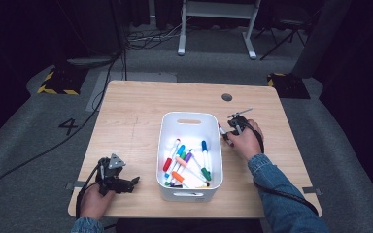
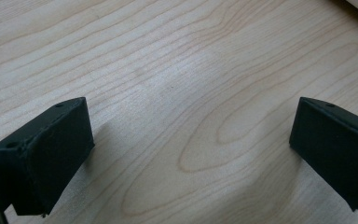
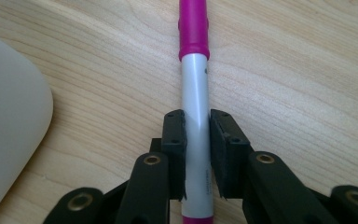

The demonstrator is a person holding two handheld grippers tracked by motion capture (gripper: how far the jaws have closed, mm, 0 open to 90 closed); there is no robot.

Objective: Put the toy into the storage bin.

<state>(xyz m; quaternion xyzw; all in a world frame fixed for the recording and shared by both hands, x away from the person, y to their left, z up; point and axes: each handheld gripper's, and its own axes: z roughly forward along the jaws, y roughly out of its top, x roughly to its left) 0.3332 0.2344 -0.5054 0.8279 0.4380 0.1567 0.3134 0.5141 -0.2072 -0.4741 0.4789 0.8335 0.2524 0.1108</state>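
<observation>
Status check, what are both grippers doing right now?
Right gripper shut on white marker with magenta cap, beside white plastic bin. Left gripper open, nothing between jaws. Nothing in the way.

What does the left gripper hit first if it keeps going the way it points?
Most likely the white bin. The left gripper, jaws open over bare table, points toward the bin's near corner; how low it aims is unclear.

Light wooden table [image 1: 141, 107] on grey carpet, white bin [image 1: 190, 121] of markers at its centre, pink-capped marker [image 3: 195, 107] lying flat on the wood at the bin's 3 o'clock, small dark round grommet [image 1: 227, 97] toward 1 o'clock
</observation>
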